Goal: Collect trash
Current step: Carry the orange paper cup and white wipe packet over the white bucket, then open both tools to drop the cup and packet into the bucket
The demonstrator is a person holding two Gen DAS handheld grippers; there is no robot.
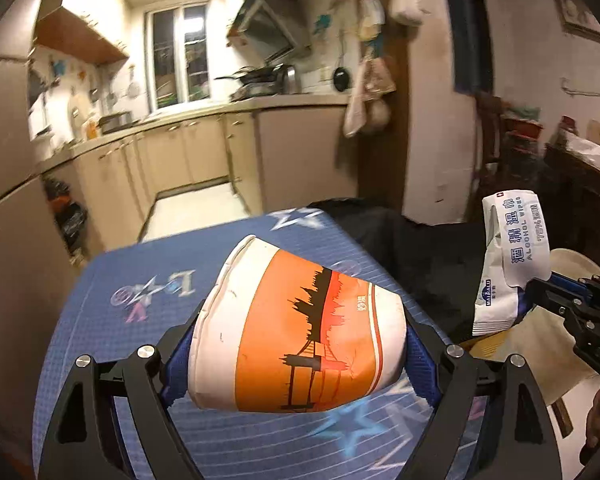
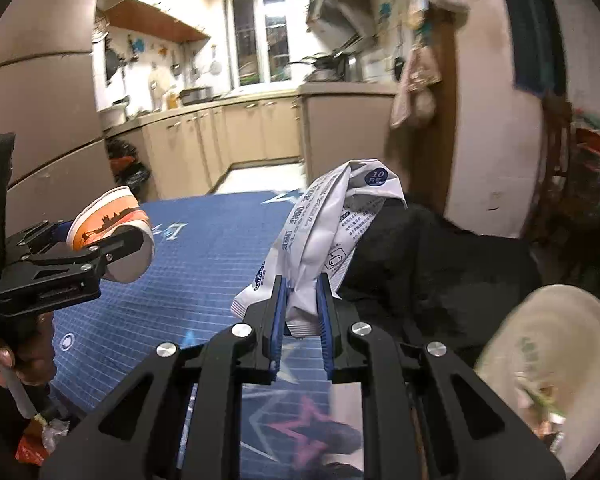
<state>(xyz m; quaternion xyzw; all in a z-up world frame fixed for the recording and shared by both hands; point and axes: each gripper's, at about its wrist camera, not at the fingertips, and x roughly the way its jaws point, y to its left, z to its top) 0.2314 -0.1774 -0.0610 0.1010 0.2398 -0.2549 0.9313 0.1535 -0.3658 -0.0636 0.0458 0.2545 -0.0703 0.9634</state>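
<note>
My left gripper (image 1: 300,320) is shut on an orange and white paper cup (image 1: 296,328), held sideways above the blue mat (image 1: 120,280). The cup is squashed between the blue pads. It also shows at the left of the right wrist view (image 2: 108,232), in the left gripper (image 2: 112,248). My right gripper (image 2: 302,284) is shut on a crumpled white alcohol wipes packet (image 2: 332,232), held upright above the mat (image 2: 204,240). The packet also shows at the right of the left wrist view (image 1: 508,256), in the right gripper (image 1: 536,286).
A black bag or cloth (image 2: 440,264) lies on the right of the mat. A pale round plate (image 2: 548,360) with scraps sits at the lower right. Crumpled wrappers (image 2: 40,436) lie at the lower left. Kitchen cabinets (image 2: 220,140) and a doorway stand behind.
</note>
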